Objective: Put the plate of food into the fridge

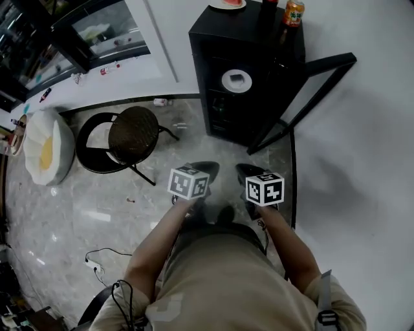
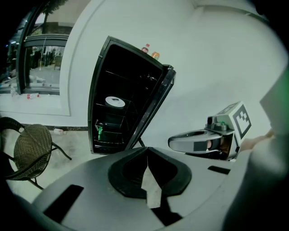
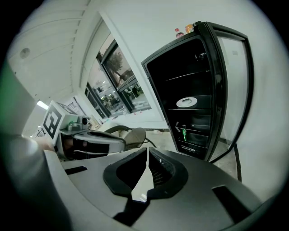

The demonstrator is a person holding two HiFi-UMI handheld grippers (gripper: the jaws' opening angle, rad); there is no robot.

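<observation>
Holding left gripper (image 2: pixel 147 153) and right gripper (image 3: pixel 147 153) low by the waist, fingers (image 2: pixel 131 170) closed, empty; plate (image 1: pixel 237 80) sits in open fridge (image 1: pixel 212 87).

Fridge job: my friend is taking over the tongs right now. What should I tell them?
Left gripper: tongs shut, nothing in them.
Right gripper: tongs shut, nothing in them.
The fridge stands just ahead with its door open.
One white plate sits on a shelf inside. A second plate with red food sits on top.
Done: maybe the plate inside, but I can't tell what is on it.
Left: if the top plate is the one, put it in.
</observation>
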